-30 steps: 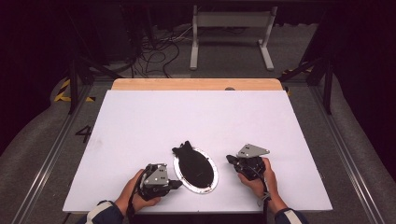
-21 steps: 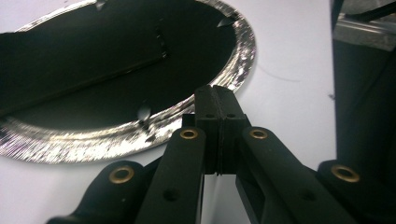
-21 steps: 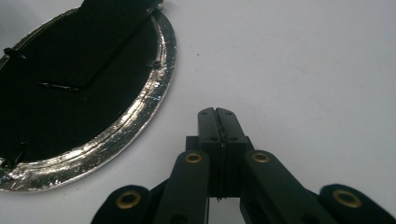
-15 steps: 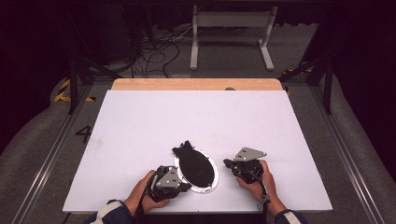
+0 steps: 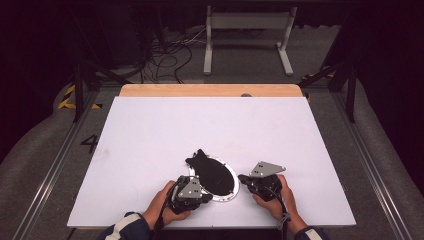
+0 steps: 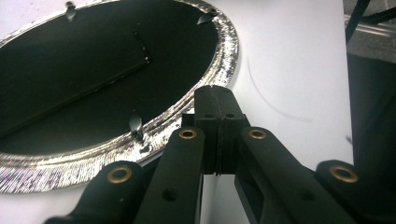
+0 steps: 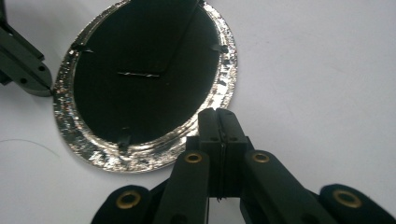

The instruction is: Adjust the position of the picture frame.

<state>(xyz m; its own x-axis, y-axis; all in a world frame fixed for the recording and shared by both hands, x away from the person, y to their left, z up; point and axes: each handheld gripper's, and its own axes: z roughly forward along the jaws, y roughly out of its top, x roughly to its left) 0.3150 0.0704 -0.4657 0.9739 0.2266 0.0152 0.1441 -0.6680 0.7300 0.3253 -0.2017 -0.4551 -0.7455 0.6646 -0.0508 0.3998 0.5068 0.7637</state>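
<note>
An oval picture frame (image 5: 216, 175) lies face down on the white board, with a black back (image 6: 93, 70) and a shiny silver rim (image 7: 224, 93). A black stand flap (image 5: 197, 161) sticks out at its far left end. My left gripper (image 5: 208, 196) is shut, and its tips (image 6: 216, 91) rest against the rim at the near left. My right gripper (image 5: 242, 178) is shut too, its tips (image 7: 219, 114) at the rim on the right side. The left gripper's jaws (image 7: 28, 65) also show across the frame in the right gripper view. Nothing is held.
The white board (image 5: 200, 125) has wide free room beyond and to both sides of the frame. A wooden strip (image 5: 210, 90) runs along its far edge. Behind it on the floor are a metal stand (image 5: 247, 35) and cables (image 5: 170, 55). Metal rails (image 5: 55, 165) flank the table.
My left gripper has slid right along the near edge until its tips reached the frame's rim. The right gripper and the frame have stayed where they were.
</note>
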